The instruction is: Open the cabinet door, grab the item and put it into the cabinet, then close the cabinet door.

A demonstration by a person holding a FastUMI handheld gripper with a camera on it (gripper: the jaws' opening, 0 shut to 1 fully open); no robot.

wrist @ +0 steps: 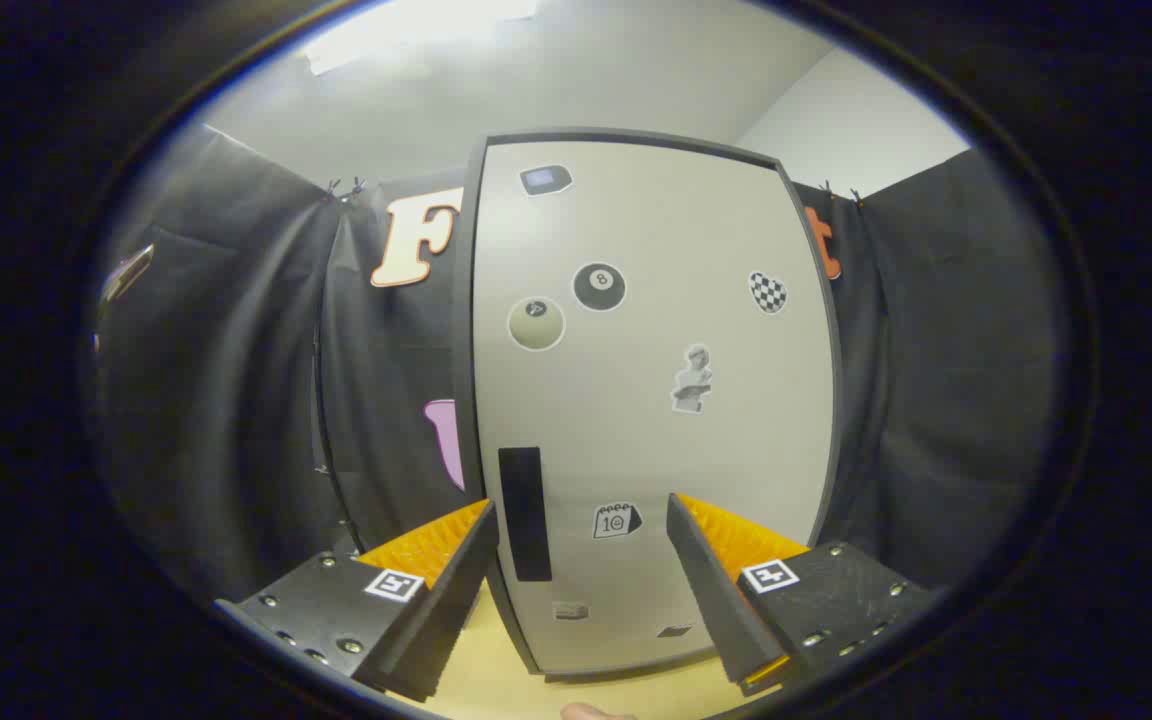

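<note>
Tongs spread wide, nothing between the fingers, aimed level and square at the cabinet door. Dark handle sits just ahead, nearer the left finger than the right. Door looks flush in its frame, so closed; I judge step one not yet done. No item visible to grab, can't tell where it is. Table runs under the fingers to the cabinet base. All steps left: open, load, close.

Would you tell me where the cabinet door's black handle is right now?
The handle sits low on the closed cabinet door, near its left edge, just ahead of the open gripper, close to its left finger.
</note>
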